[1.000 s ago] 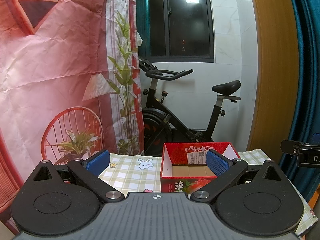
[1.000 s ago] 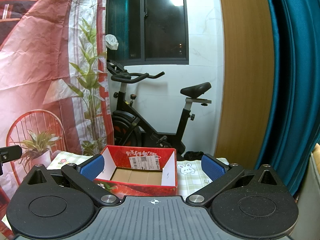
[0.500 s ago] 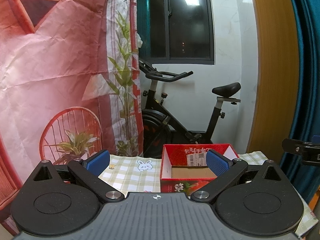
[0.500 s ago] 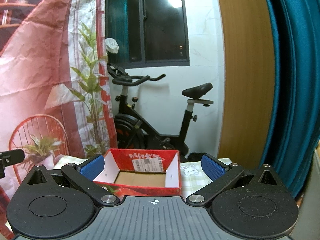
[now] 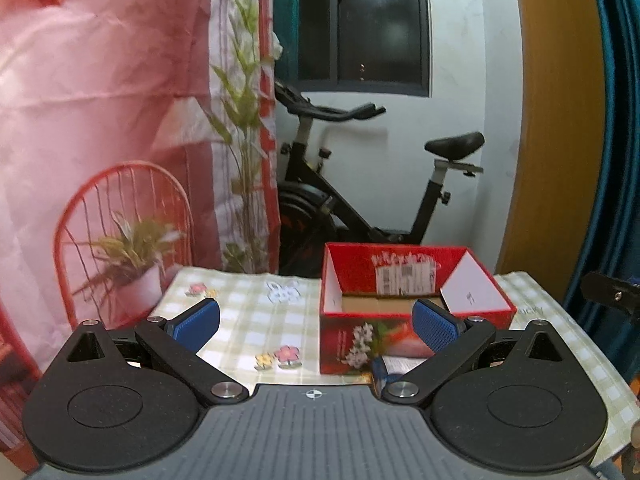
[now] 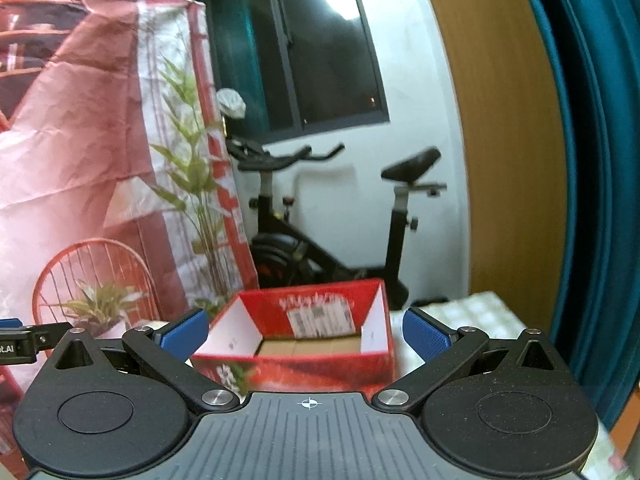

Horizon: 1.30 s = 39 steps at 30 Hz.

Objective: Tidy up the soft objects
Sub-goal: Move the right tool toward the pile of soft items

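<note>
Left gripper (image 5: 316, 322) low in the frame with blue pads spread and empty, red cardboard box (image 5: 404, 308) right of centre on the checked tablecloth (image 5: 248, 320), a small blue-and-white item (image 5: 390, 368) just below it, right gripper (image 6: 306, 334) likewise spread, box (image 6: 304, 340) between its pads, exercise bike (image 6: 332, 220) behind

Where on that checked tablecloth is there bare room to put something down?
Left of the red box, the tablecloth lies bare out to its left edge. The box's cardboard floor looks empty too. In front of the box a small blue-and-white item crowds the cloth.
</note>
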Each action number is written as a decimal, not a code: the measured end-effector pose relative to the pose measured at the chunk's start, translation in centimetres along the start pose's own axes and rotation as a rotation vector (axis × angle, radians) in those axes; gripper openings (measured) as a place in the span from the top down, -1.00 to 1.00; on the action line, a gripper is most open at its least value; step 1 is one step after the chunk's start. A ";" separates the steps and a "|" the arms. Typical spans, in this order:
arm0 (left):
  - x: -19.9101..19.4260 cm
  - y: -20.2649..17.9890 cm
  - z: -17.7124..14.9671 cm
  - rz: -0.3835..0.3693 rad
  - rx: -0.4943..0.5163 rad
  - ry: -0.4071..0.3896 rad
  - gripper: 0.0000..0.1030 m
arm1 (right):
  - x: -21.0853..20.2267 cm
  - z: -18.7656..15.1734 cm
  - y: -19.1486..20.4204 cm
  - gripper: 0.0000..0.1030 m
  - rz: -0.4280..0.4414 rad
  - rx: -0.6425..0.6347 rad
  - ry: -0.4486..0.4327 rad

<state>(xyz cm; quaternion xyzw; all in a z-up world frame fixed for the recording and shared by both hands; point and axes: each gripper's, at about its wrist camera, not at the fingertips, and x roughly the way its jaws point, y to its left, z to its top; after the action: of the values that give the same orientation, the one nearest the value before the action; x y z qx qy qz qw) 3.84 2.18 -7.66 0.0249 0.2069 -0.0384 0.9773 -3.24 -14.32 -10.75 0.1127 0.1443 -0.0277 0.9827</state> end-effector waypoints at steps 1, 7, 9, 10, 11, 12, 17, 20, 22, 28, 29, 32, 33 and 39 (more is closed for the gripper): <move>0.4 0.1 -0.4 -0.006 0.001 0.009 -1.00 | 0.3 -0.5 -0.1 -0.99 -0.008 -0.005 0.007; 2.6 0.7 -2.6 -0.016 0.012 0.061 -1.00 | 1.4 -3.9 -0.2 -0.99 0.010 0.002 0.017; 3.3 0.9 -3.4 -0.017 0.005 0.083 -1.00 | 2.0 -4.5 -0.3 -0.99 0.011 0.009 0.041; 3.7 1.1 -3.7 -0.027 -0.006 0.096 -1.00 | 2.3 -5.0 -0.4 -0.99 0.010 0.009 0.053; 3.8 1.4 -4.0 -0.038 -0.018 0.109 -1.00 | 2.5 -5.4 -0.6 -0.99 0.012 0.010 0.065; 4.3 1.6 -4.3 -0.051 -0.031 0.125 -1.00 | 2.7 -5.7 -0.7 -0.99 0.023 0.012 0.078; 5.6 1.6 -5.7 -0.098 -0.053 0.182 -1.00 | 3.4 -7.2 -0.8 -0.99 0.042 -0.010 0.137; 6.1 1.3 -6.4 -0.111 -0.036 0.193 -0.98 | 3.4 -7.9 -0.2 -0.99 0.053 -0.040 0.163; 6.2 1.1 -7.0 -0.116 -0.032 0.198 -0.93 | 3.6 -8.3 0.1 -0.99 0.048 -0.042 0.191; 7.0 1.5 -8.2 -0.164 -0.053 0.245 -0.72 | 4.5 -9.4 0.3 -0.97 0.046 -0.038 0.292; 7.2 1.4 -8.6 -0.166 -0.046 0.246 -0.64 | 4.6 -9.5 0.3 -0.95 0.050 -0.034 0.306; 7.9 1.3 -9.5 -0.181 -0.030 0.280 -0.52 | 5.1 -10.5 0.0 -0.77 0.065 -0.006 0.373; 8.1 1.3 -9.8 -0.189 -0.031 0.294 -0.51 | 5.4 -11.1 -0.1 -0.66 0.069 -0.003 0.410; 9.9 1.2 -12.4 -0.234 -0.028 0.369 -0.49 | 6.4 -13.8 1.1 -0.45 0.109 -0.056 0.554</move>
<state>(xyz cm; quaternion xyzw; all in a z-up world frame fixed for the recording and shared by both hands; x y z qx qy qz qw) 7.94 3.58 -22.95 -0.0061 0.3842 -0.1436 0.9120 -0.89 -10.21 -25.29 0.0963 0.4020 0.0612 0.9085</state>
